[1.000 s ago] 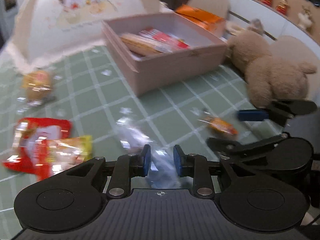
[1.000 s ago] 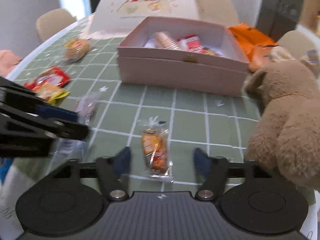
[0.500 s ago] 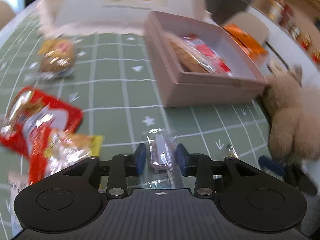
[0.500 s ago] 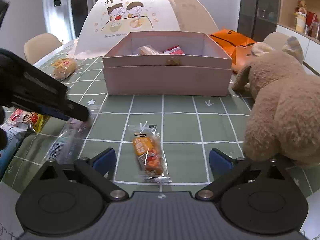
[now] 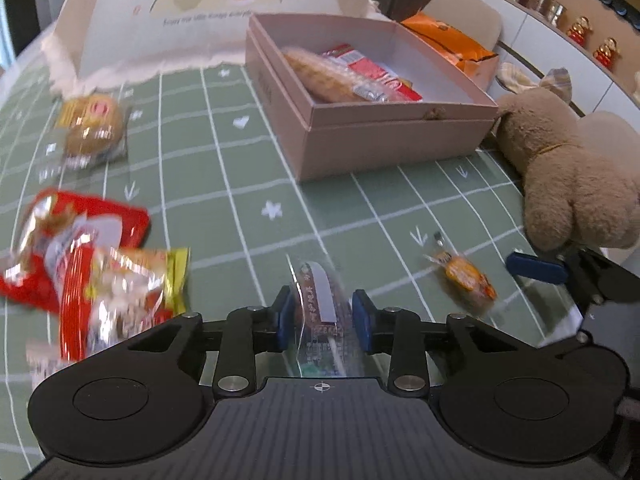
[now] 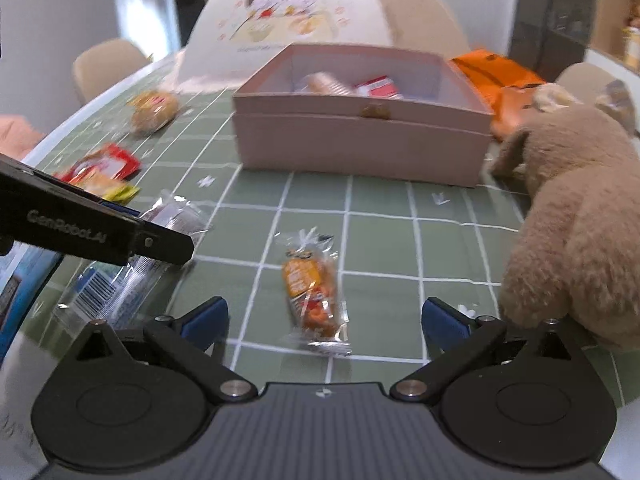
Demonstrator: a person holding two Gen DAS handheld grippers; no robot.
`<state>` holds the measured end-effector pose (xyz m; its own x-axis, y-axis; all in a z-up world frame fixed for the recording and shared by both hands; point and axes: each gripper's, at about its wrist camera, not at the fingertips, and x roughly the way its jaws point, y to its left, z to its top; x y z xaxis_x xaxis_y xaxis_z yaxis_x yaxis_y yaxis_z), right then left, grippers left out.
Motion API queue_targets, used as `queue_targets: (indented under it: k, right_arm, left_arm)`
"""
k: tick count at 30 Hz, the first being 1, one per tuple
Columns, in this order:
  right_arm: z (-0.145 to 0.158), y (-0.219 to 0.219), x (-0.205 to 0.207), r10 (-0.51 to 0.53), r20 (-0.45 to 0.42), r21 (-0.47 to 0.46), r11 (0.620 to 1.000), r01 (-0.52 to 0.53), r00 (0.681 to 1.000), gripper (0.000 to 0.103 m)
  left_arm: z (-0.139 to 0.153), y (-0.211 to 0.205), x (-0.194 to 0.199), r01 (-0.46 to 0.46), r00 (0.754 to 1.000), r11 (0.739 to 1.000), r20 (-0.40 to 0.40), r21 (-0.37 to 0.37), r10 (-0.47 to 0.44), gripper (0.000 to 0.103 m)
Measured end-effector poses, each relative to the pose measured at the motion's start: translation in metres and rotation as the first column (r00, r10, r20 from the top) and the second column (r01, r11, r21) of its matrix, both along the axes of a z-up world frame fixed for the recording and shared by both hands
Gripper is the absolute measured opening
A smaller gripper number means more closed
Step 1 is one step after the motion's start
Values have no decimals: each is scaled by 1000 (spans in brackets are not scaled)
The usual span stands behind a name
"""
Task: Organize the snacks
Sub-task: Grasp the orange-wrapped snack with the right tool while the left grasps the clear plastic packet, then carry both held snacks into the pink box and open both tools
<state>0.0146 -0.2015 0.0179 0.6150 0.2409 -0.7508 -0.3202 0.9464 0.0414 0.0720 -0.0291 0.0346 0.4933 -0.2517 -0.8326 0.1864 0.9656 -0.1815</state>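
Left wrist view: my left gripper [image 5: 322, 314] has a clear plastic-wrapped snack with a brown printed label [image 5: 320, 304] between its blue pads; the jaws are closing, and the pads sit right at the wrapper's edges, though I cannot tell whether they press it.
Right wrist view: my right gripper [image 6: 324, 320] stands wide apart, clamped on nothing, with a small orange snack in a clear wrapper [image 6: 314, 292] lying on the cloth between its blue fingertips [image 6: 206, 318], touching neither.
Table: green tablecloth with a white grid [image 5: 224, 168] under everything.
Box: open pale pink rectangular cardboard box [image 5: 360, 112] ahead of both grippers, holding a long tan wafer pack [image 5: 324, 76] beside a red packet [image 5: 372, 74].
Loose snacks, left side: round brown bun in a clear wrapper [image 5: 92, 128] farther off; flat red foil packet [image 5: 80, 232] nearer, with a yellow-edged shiny packet [image 5: 136, 284] overlapping it.
Orange snack from the left view: it lies to the right of my left gripper, well short of the box.
Plush: tan stuffed toy [image 6: 576, 216] at the right, beside the box's corner and just beside my right gripper's outer finger.
Behind the box: white domed food cover with cartoon children [image 6: 304, 16] and an orange bag [image 6: 496, 72].
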Motion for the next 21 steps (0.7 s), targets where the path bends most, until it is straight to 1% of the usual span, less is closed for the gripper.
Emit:
queue_targets:
  k: [1, 3, 4, 5, 6, 7, 8, 9, 11, 13, 16, 17, 18, 19, 20, 21]
  right_arm:
    - [1, 0, 2, 4, -14, 0, 1000, -4, 1000, 101]
    - [5, -2, 5, -24, -23, 8, 1000, 24, 999, 89]
    - [7, -2, 8, -35, -29, 12, 999, 35, 999, 86]
    - [9, -2, 9, -38, -33, 14, 999, 39, 999, 77]
    - [11, -1, 11, -39, -36, 10, 999, 39, 999, 62]
    - [13, 0, 12, -38, -38, -4, 999, 38, 999, 53]
    - [15, 2, 13, -32, -42, -21, 999, 31, 999, 39]
    - [17, 4, 14, -21, -49, -35, 999, 20, 999, 27]
    - [23, 1, 15, -2, -81, -6, 1000, 1, 997, 23]
    - [31, -3, 13, 4, -94, 27, 1000, -2, 996, 21]
    - [47, -11, 9, 9, -75, 48, 999, -5, 997, 21]
    - [54, -15, 7, 9, -67, 57, 998, -5, 998, 21]
    - [62, -19, 6, 6, -55, 68, 998, -3, 998, 21]
    - [69, -23, 5, 5, -43, 75, 997, -2, 999, 21]
    - [79, -28, 4, 2, -23, 79, 997, -1, 1000, 21]
    - [87, -33, 3, -3, -1, 82, 997, 3, 1000, 21]
  left_arm:
    - [0, 2, -2, -3, 1000, 1000, -10, -10, 3, 31]
    - [0, 4, -4, -9, 1000, 1000, -24, -27, 8, 28]
    - [0, 4, -5, -9, 1000, 999, -27, -31, 8, 28]
    - [0, 4, -5, -9, 1000, 999, -28, -31, 8, 28]
    - [0, 3, -5, -9, 1000, 1000, -28, -29, 9, 29]
    - [0, 3, -5, -12, 1000, 1000, -28, -28, 11, 29]
    - [0, 2, -6, -16, 999, 999, -29, -27, 15, 29]
    - [0, 2, -6, -24, 999, 999, -32, -30, 23, 29]
    - [0, 4, -6, -28, 999, 999, -36, -41, 26, 29]
    - [0, 2, -6, -5, 999, 999, -39, -33, 4, 29]
    - [0, 0, -7, 3, 999, 1000, -35, -25, -4, 29]
    - [1, 0, -6, 4, 999, 1000, -40, -27, -5, 25]
    - [1, 2, -6, 1, 998, 999, -61, -46, -4, 19]
    - [5, 4, -6, -9, 997, 996, -73, -87, 3, 15]
    - [12, 6, -9, -13, 999, 991, -52, -137, 6, 15]
    - [25, 8, -13, -6, 1000, 983, -5, -181, 6, 15]
